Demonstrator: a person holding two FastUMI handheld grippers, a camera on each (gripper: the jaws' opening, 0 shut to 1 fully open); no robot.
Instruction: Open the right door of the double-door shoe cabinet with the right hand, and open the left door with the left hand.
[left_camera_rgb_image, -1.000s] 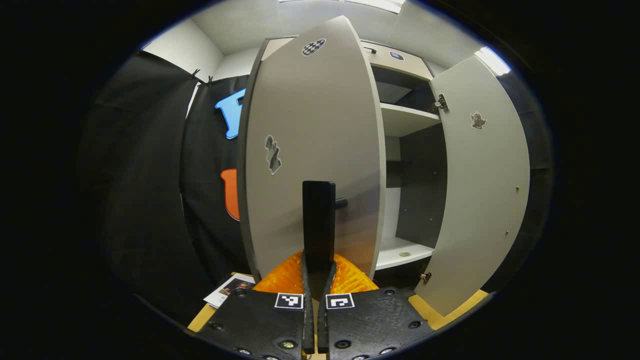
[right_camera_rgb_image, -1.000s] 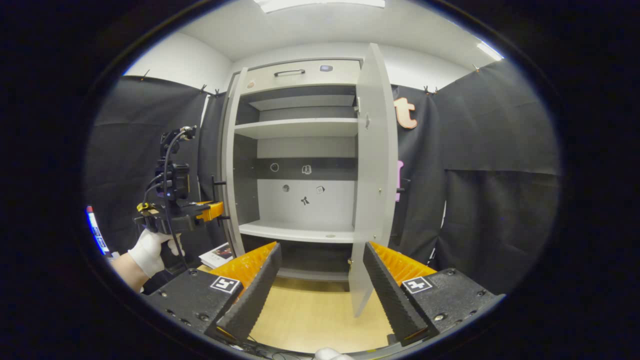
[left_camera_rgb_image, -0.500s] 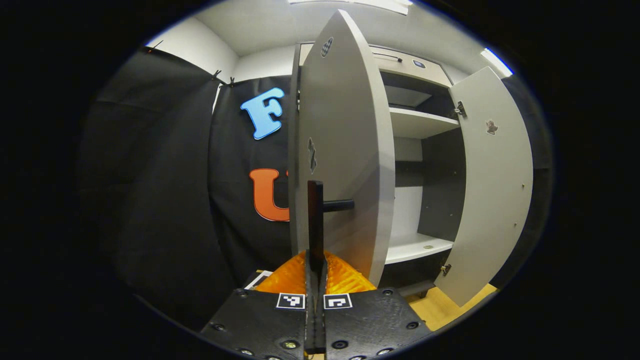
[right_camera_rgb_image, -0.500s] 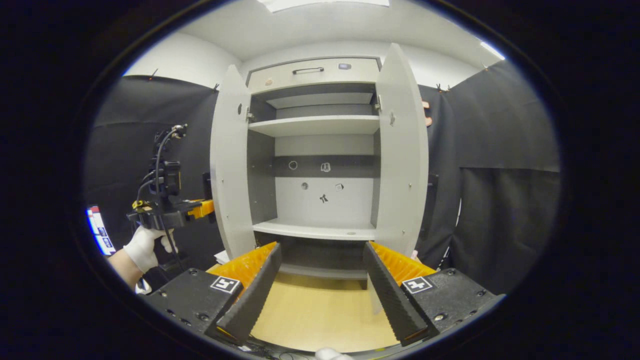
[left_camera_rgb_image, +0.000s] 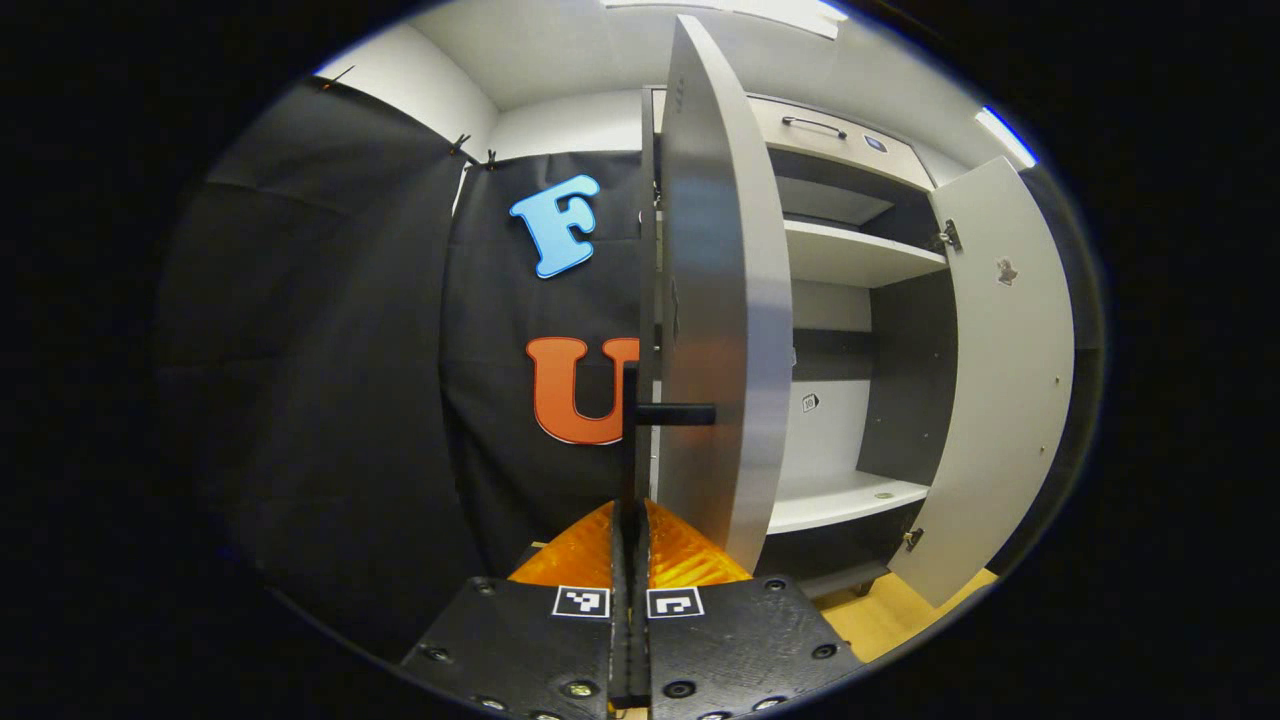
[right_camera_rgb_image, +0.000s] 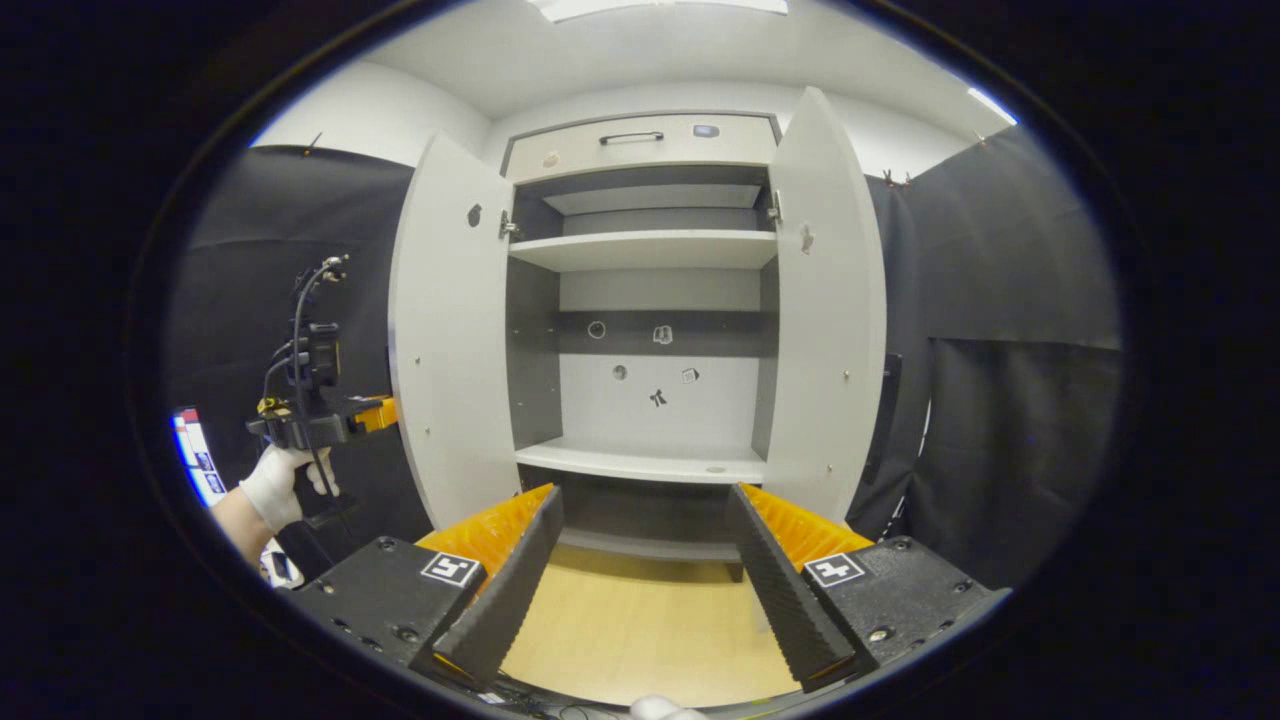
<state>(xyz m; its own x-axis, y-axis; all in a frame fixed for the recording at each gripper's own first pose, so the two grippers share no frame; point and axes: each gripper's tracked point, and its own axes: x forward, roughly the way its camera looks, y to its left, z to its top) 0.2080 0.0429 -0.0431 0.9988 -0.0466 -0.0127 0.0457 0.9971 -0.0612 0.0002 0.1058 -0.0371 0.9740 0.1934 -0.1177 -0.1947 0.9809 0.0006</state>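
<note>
- Black cloth walls enclose the booth, with a pale wooden floor (right_camera_rgb_image: 640, 640) in front of the shoe cabinet (right_camera_rgb_image: 650, 300).
- The grey cabinet stands wide open: left door (right_camera_rgb_image: 445, 350) and right door (right_camera_rgb_image: 825, 330) both swung outward, showing pale shelves and small stickers on the back panel.
- The left gripper (left_camera_rgb_image: 630, 520) is pressed together on the left door's dark handle (left_camera_rgb_image: 632, 440).
- The right gripper (right_camera_rgb_image: 645, 560) is spread, holding nothing, well short of the cabinet.

No readable words, brands or numbers appear. Small stickers on the back panel (right_camera_rgb_image: 650, 380) of the shoe cabinet (right_camera_rgb_image: 640, 150) and on the inner faces of the left door (right_camera_rgb_image: 445, 340) and right door (right_camera_rgb_image: 825, 320) are too small to read. The square coded tags (left_camera_rgb_image: 628, 602) on the left gripper carry patterns, not text.
</note>
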